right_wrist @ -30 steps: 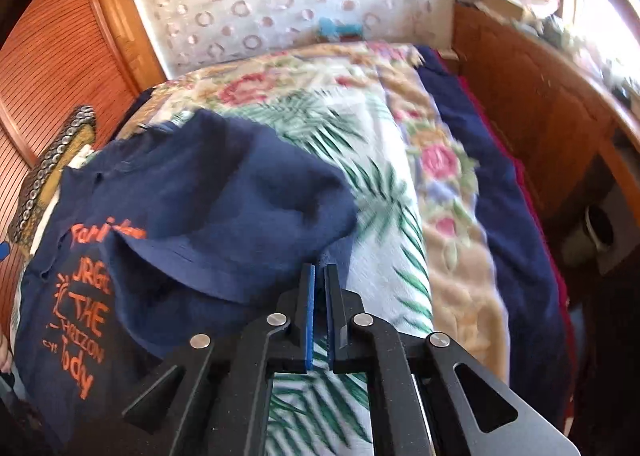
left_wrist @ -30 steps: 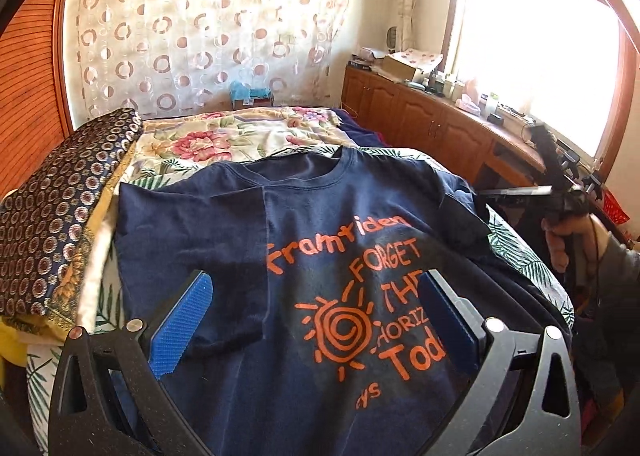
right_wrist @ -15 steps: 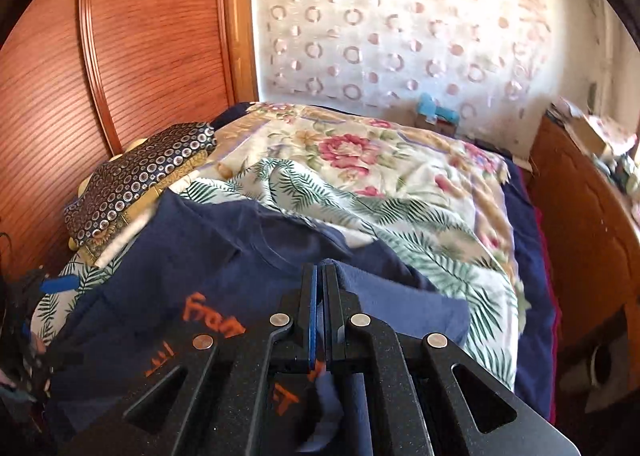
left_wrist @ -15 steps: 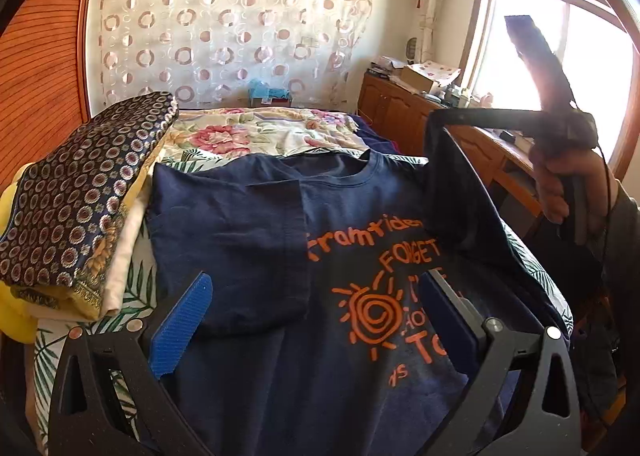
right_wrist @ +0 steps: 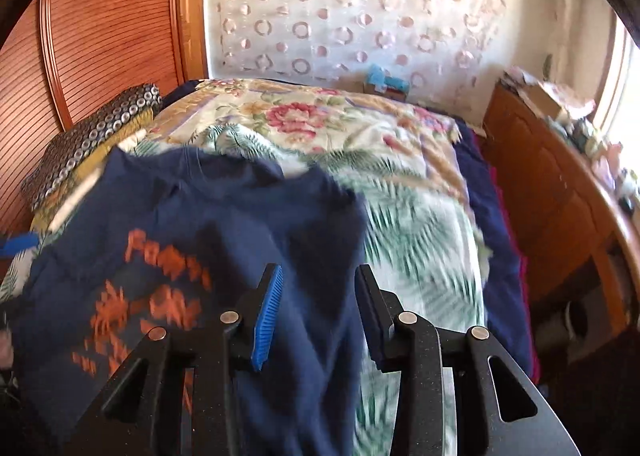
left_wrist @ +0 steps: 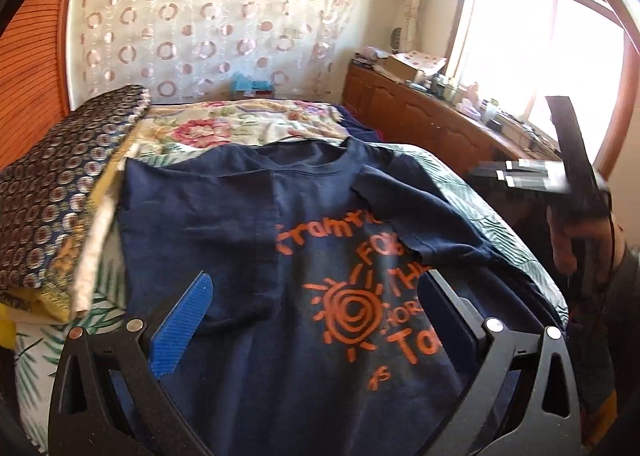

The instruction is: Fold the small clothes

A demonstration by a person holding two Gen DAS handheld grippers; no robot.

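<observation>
Release just made: right gripper (right_wrist: 316, 308), clamped on the right sleeve (left_wrist: 424, 212) half a second ago, has been opening its jaws, which now stand partly apart with nothing pinched. Sleeve lies folded inward over the navy T-shirt (left_wrist: 280, 256), covering part of the orange print. Judgement: both sleeve folds done, body fold pending. Shirt is spread on the floral bedspread (right_wrist: 400, 160), directly below and ahead of the right gripper. Left gripper (left_wrist: 308, 320) hovers wide open above the shirt's lower half, empty.
</observation>
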